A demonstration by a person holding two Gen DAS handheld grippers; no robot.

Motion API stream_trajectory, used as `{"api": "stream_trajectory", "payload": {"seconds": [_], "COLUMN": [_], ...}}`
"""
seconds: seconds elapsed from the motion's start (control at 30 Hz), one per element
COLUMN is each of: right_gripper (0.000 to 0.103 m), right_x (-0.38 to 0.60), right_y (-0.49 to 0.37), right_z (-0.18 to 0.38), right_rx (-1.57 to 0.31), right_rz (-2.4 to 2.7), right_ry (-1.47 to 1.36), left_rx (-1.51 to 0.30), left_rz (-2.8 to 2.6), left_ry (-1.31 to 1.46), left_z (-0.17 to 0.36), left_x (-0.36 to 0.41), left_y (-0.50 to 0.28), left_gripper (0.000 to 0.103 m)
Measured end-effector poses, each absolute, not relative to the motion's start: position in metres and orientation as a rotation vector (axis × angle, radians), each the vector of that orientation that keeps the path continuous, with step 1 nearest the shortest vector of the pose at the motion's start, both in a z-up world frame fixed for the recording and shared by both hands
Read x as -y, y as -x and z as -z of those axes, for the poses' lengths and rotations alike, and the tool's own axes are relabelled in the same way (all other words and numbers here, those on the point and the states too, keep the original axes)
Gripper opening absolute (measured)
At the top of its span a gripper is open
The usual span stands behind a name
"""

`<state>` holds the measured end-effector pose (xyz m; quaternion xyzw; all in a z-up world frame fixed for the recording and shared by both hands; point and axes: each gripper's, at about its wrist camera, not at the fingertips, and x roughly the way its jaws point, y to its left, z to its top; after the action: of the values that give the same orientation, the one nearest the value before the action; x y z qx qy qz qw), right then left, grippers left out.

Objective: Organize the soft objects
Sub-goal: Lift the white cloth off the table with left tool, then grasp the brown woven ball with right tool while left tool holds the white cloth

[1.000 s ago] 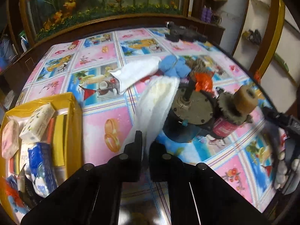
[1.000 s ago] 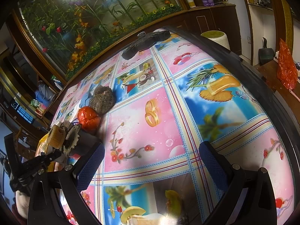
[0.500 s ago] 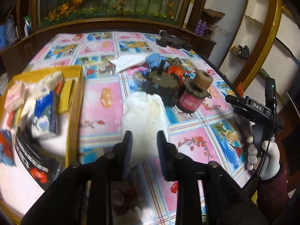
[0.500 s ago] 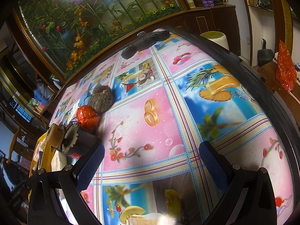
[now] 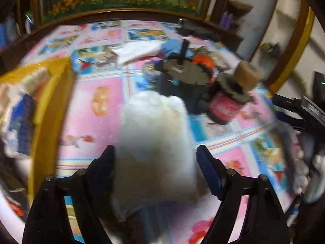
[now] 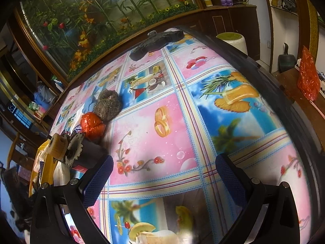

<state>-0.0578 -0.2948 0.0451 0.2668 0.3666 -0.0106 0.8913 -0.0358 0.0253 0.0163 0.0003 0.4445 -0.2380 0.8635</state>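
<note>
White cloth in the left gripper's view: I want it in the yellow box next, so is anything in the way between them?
Nothing visible stands between. The white cloth hangs between the open fingers of the left gripper, and only bare tablecloth separates it from the yellow box, whose near wall it must clear. The view is blurred.

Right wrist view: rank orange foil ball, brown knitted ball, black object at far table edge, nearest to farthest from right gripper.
From the right gripper:
1. Orange foil ball, left, closest.
2. Brown knitted ball, just behind it.
3. Black object, far table edge.
</note>
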Motion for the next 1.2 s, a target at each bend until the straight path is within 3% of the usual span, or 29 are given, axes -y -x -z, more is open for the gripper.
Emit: {"api": "stream_trajectory", "payload": {"seconds": [0.1,0.13,0.4,0.47,0.63,0.7,0.77,0.9,1.2], "right_gripper": [0.102,0.102,0.100,0.094,0.091,0.084,0.050,0.050,0.050], "right_x": [0.299,0.297,0.257,0.246,0.229,0.220,0.215,0.220,0.251], "right_y": [0.038,0.027,-0.074,-0.093,-0.128,-0.141,-0.153,-0.143,-0.042], "right_z": [-0.065,-0.071,-0.094,-0.094,-0.092,-0.083,-0.074,-0.081,-0.153], "right_rx": [-0.784,-0.801,-0.970,-1.002,-1.031,-1.059,-1.082,-1.018,-0.793], "right_rz": [-0.008,-0.029,-0.154,-0.156,-0.131,-0.119,-0.132,-0.120,-0.099], "right_ry": [-0.567,-0.562,-0.490,-0.461,-0.391,-0.387,-0.402,-0.419,-0.409], "left_rx": [-0.929,-0.939,-0.948,-0.950,-0.954,-0.955,-0.956,-0.957,-0.954], "left_rz": [0.553,0.567,0.604,0.613,0.629,0.633,0.636,0.642,0.645], "left_ry": [0.077,0.107,0.246,0.259,0.278,0.284,0.292,0.306,0.326], "left_z": [-0.014,-0.012,-0.009,-0.009,-0.008,-0.008,-0.007,-0.007,-0.007], "left_x": [-0.034,-0.037,-0.050,-0.051,-0.053,-0.053,-0.054,-0.055,-0.060], "left_y": [0.035,0.033,0.024,0.024,0.024,0.023,0.023,0.022,0.022], "left_gripper": [0.035,0.030,0.030,0.030,0.030,0.030,0.030,0.030,0.028]}}
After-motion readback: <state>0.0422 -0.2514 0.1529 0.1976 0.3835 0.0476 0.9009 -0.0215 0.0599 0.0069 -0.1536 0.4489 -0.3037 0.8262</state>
